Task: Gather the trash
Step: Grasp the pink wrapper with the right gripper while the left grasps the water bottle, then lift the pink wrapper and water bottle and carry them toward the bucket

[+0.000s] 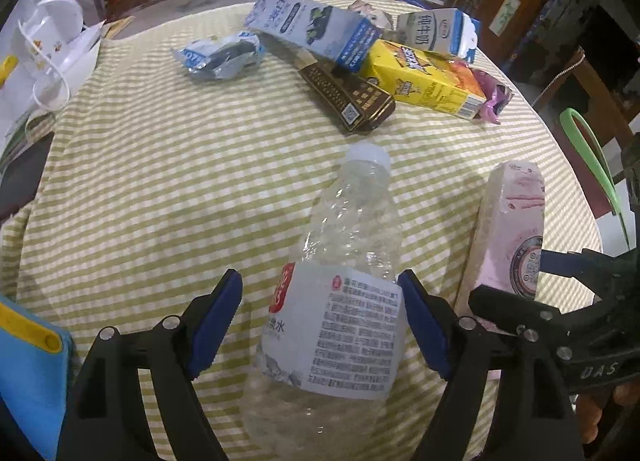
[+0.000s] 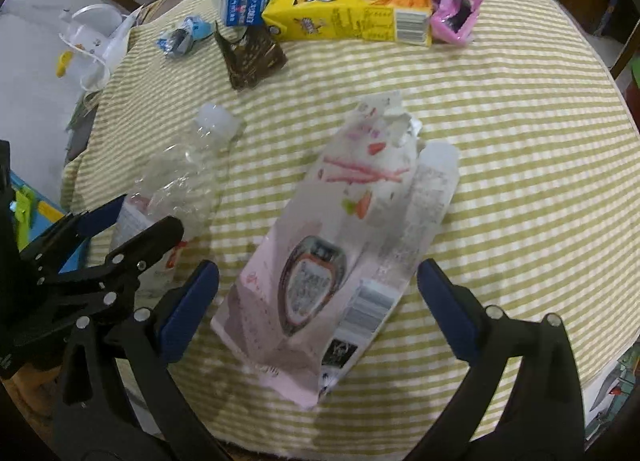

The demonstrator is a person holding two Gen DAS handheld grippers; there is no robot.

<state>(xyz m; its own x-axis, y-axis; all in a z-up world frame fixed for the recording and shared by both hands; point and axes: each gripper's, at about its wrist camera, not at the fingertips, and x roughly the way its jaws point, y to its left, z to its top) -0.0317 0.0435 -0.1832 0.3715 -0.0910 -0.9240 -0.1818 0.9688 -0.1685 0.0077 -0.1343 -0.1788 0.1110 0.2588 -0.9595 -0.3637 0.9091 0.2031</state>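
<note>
Clear bottle (image 1: 344, 281) between wide left jaws, pink carton (image 2: 336, 245) between wide right jaws, both ungripped.

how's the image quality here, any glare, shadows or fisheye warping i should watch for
Left wrist view: sharp in the middle, glints on the clear bottle, striped tablecloth bowing toward the edges, dark vignetted corners. Right wrist view: the same barrel warp, the pink carton washed out and slightly soft, gripper shadows on the cloth beside it, background clutter dim.
</note>
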